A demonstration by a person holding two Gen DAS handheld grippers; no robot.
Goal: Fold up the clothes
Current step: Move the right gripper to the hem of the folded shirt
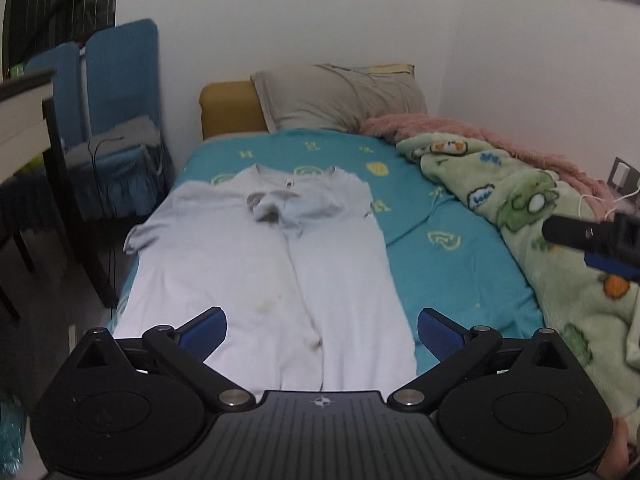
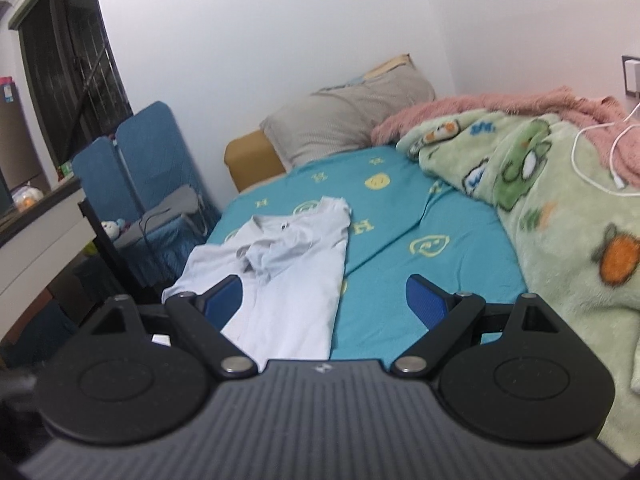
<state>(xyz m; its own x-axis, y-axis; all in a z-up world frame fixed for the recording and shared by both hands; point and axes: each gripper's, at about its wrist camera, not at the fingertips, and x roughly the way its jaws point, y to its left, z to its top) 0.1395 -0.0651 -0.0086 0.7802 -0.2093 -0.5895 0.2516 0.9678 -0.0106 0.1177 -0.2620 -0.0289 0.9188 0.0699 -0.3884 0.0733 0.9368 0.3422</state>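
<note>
Left wrist view takes in most of the bed (image 1: 440, 248), its turquoise sheet printed with yellow smiley shapes filling the middle of the frame, and the right wrist view shows the same bed (image 2: 420, 280) from a little further right. Along the right side of both frames lies a green fleece blanket (image 1: 552, 216) with cartoon animals, bunched against a pink fluffy throw (image 1: 472, 136) that runs along the wall. The white T-shirt (image 1: 260, 264) is spread flat on the sheet in the centre and lower left of the left view, collar toward the pillow, one sleeve lying rumpled across its chest; in the right view the T-shirt (image 2: 296, 272) sits left of centre with its lower part hidden behind the tool. A beige pillow (image 1: 340, 96) rests at the head of the bed in the upper middle, and a blue folded chair (image 1: 120, 92) stands at the left edge beside a table (image 1: 24, 116). The left hand-held gripper (image 1: 322, 332) hangs above the shirt's hem at the bottom of its frame, jaws spread wide and grasping nothing. The right hand-held gripper (image 2: 324, 304) is likewise released, its left finger over the shirt and its right finger over bare sheet. A white cable (image 2: 588, 156) trails over the blanket at the upper right.
</note>
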